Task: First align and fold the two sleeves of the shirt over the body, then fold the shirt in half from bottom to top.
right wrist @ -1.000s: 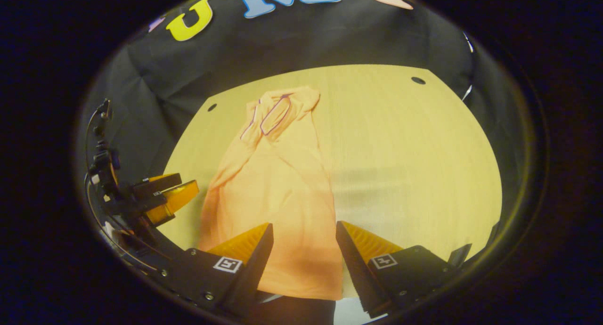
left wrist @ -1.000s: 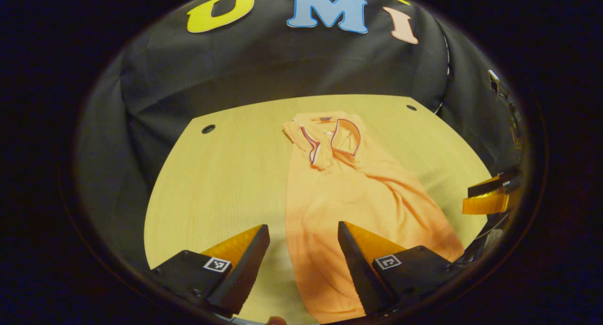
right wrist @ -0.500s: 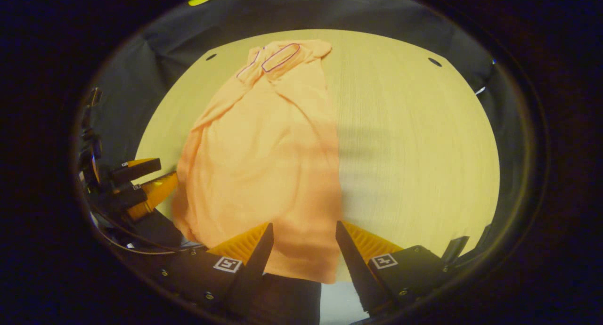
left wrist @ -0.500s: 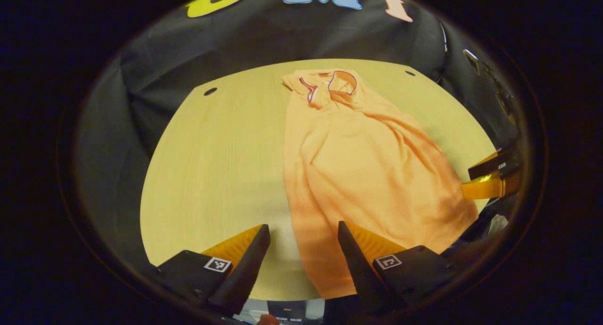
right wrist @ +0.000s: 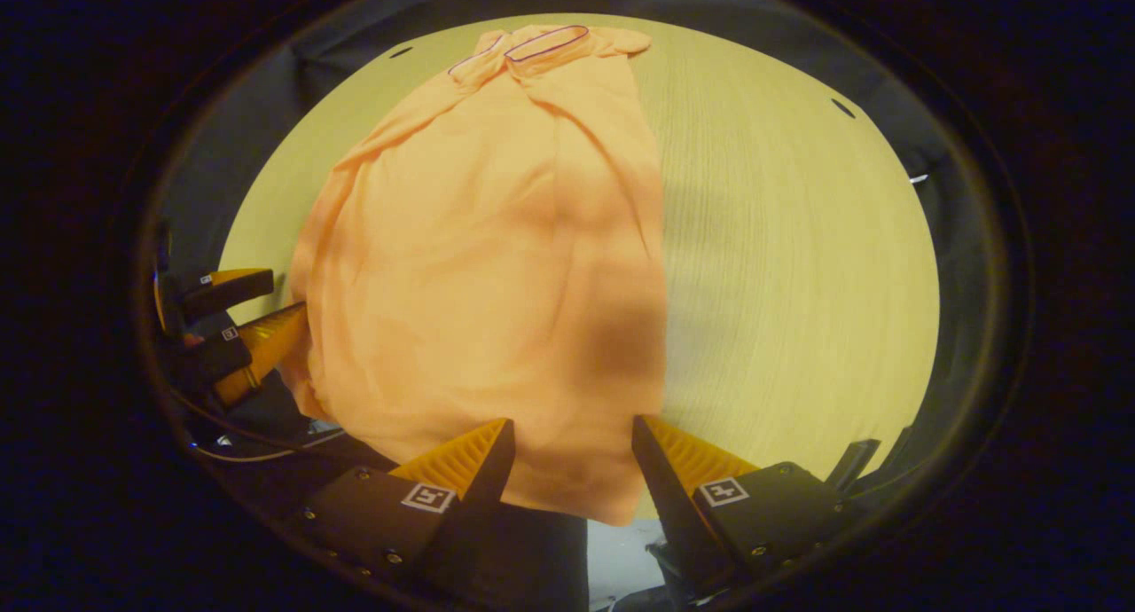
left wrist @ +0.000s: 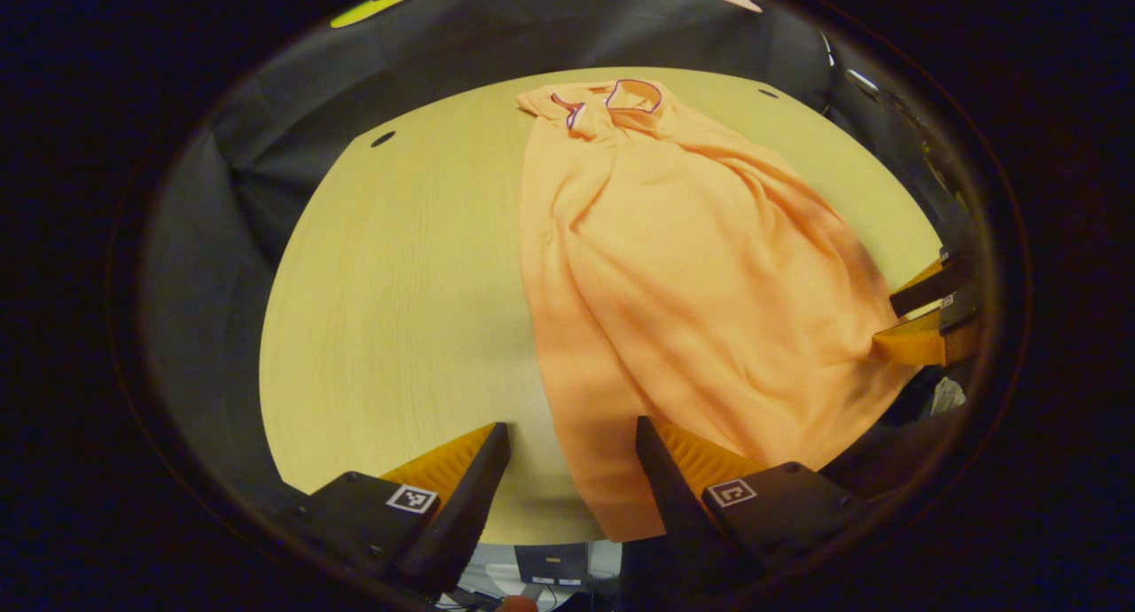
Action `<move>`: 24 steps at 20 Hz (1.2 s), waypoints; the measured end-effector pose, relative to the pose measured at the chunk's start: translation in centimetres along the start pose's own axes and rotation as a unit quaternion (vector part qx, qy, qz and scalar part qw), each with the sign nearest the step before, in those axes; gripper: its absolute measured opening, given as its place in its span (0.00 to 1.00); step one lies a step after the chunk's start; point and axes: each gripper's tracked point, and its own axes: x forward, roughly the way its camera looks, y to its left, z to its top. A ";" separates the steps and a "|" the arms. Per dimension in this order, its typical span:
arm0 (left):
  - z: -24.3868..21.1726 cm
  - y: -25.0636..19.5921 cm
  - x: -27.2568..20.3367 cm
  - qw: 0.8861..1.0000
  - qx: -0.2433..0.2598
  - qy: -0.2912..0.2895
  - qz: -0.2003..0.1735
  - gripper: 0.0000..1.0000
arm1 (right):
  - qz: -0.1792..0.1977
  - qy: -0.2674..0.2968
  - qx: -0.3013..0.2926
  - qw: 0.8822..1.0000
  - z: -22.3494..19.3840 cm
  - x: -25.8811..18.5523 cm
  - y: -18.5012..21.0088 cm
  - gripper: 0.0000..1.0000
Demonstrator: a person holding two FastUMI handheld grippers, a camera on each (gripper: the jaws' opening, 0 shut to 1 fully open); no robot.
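Observation:
An orange polo shirt (left wrist: 692,275) (right wrist: 497,266) lies lengthwise on the light wooden table (left wrist: 399,275) (right wrist: 798,275), collar at the far end and hem at the near edge. Its sleeves are folded in over the body. My left gripper (left wrist: 567,479) hovers open above the hem's left corner. My right gripper (right wrist: 567,470) hovers open above the hem's right corner. Nothing is between the fingers of either one. In the left gripper view the right gripper (left wrist: 927,315) shows at the far right beside the shirt. In the right gripper view the left gripper (right wrist: 235,315) shows at the far left.
Black cloth (left wrist: 266,151) walls the booth behind and beside the table. Small dark holes (left wrist: 383,138) (right wrist: 841,107) mark the table's far corners. Bare wood lies to the left of the shirt in the left gripper view and to its right in the right gripper view.
Both grippers have pulled back toward the table's near edge and tilted down, so the shirt's hem now lies between each pair of fingers. The shirt itself has not moved.

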 end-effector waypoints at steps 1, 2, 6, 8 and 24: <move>0.1 -0.1 0.0 1.000 0.002 -0.001 0.000 0.97 | -0.003 0.004 0.002 1.000 0.0 0.2 0.0 0.84; 0.1 -0.2 0.1 1.000 0.005 0.004 -0.001 0.94 | -0.007 0.005 0.002 1.000 0.0 0.3 0.0 0.84; 0.0 -0.3 0.2 1.000 0.001 0.025 -0.013 0.96 | -0.026 0.021 -0.009 0.999 -0.1 0.7 -0.3 0.84; 0.6 -0.6 0.5 0.999 -0.019 0.021 -0.034 0.93 | -0.031 0.031 -0.017 0.999 0.0 0.7 -0.3 0.88; 2.2 -3.1 1.3 0.996 0.034 0.021 -0.075 0.13 | -0.043 0.027 0.002 0.999 1.0 0.8 -0.2 0.27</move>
